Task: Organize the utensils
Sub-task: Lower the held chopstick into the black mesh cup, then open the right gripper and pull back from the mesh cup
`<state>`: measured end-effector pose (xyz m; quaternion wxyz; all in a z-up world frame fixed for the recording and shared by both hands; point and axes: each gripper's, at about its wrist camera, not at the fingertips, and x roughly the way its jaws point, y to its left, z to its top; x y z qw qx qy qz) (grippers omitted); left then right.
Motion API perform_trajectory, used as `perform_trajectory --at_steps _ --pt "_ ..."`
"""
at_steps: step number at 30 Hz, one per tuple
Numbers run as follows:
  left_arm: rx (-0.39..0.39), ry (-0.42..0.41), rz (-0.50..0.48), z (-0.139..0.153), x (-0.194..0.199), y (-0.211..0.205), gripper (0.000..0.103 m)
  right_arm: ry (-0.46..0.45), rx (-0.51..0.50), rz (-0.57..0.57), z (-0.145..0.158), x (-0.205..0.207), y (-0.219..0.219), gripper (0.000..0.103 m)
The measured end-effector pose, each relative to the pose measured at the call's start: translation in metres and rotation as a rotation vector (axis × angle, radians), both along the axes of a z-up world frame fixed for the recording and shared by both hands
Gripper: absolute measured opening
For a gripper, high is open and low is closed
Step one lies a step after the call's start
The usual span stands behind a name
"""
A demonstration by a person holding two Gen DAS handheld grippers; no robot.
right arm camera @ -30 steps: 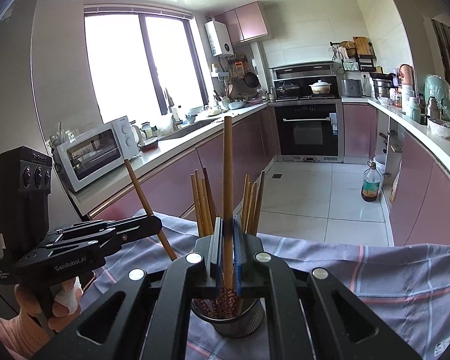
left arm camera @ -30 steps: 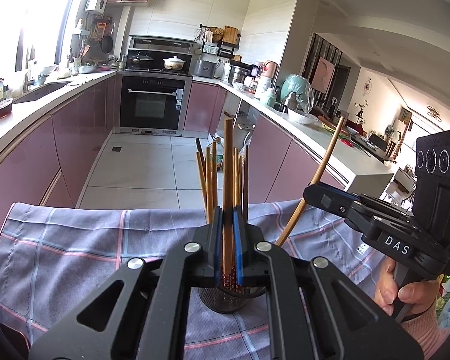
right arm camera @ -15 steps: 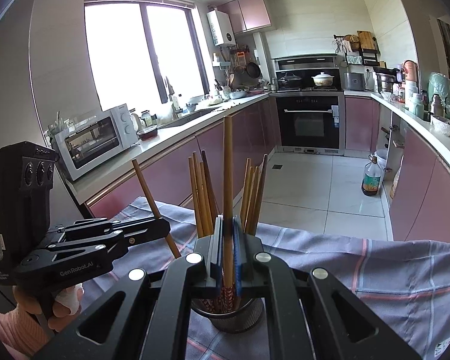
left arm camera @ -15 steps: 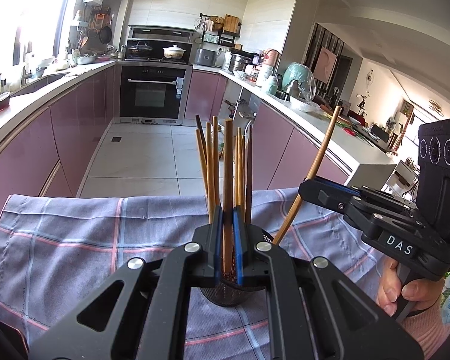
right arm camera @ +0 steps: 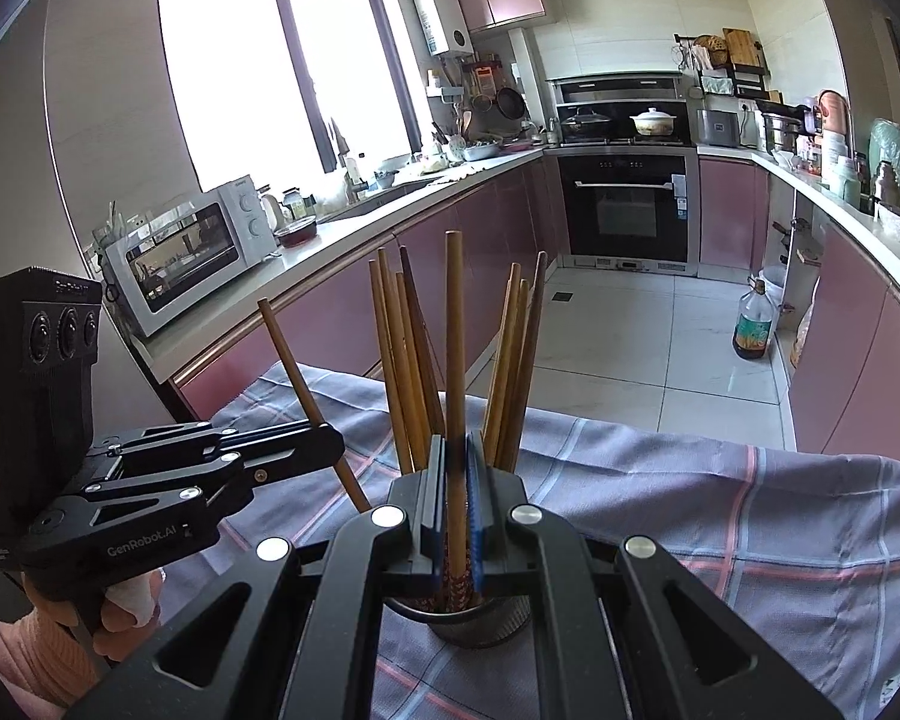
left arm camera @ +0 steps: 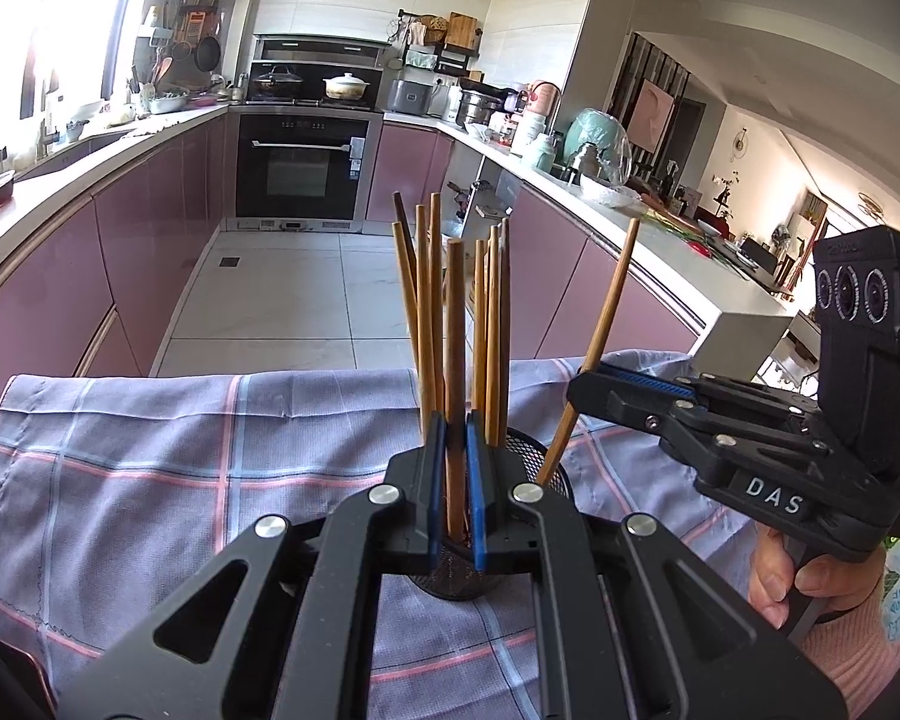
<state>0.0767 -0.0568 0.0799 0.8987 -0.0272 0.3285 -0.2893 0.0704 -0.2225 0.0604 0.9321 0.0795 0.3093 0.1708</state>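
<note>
Holding one chopstick apiece, both grippers sit low over a mesh holder on a checked cloth

Item, nearest: left gripper, blue pads closed tight on a brown chopstick, which stands upright with its lower end down inside the black mesh holder. Same gripper appears at lower left of the right wrist view, clamped on its slanting stick.

Item: right gripper, fingers likewise pinched shut on a second chopstick, patterned tip already below the holder's rim. In the left wrist view it enters from the right, its stick leaning into the cup. A hand in a pink sleeve grips its handle.

Item: bundle of chopsticks already standing in the holder, fanned slightly, roughly eight to ten; exact count unclear.

Item: grey-purple cloth with pink and pale lines; no loose utensils visible on the parts in view.

Item, far: oven, pink cabinets, tiled floor, cluttered counters.

Status, judged: most sticks are stowed; the two held ones are partly in and remain to be released. Whether more lie out of frame cannot be told
</note>
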Motion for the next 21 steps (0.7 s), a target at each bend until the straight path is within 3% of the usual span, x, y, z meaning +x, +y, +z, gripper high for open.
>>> perform_trajectory --at_steps 21 --pt "0.016 0.011 -0.011 -0.013 0.012 0.000 0.008 0.022 0.028 -0.029 -0.010 0.012 -0.009 0.008"
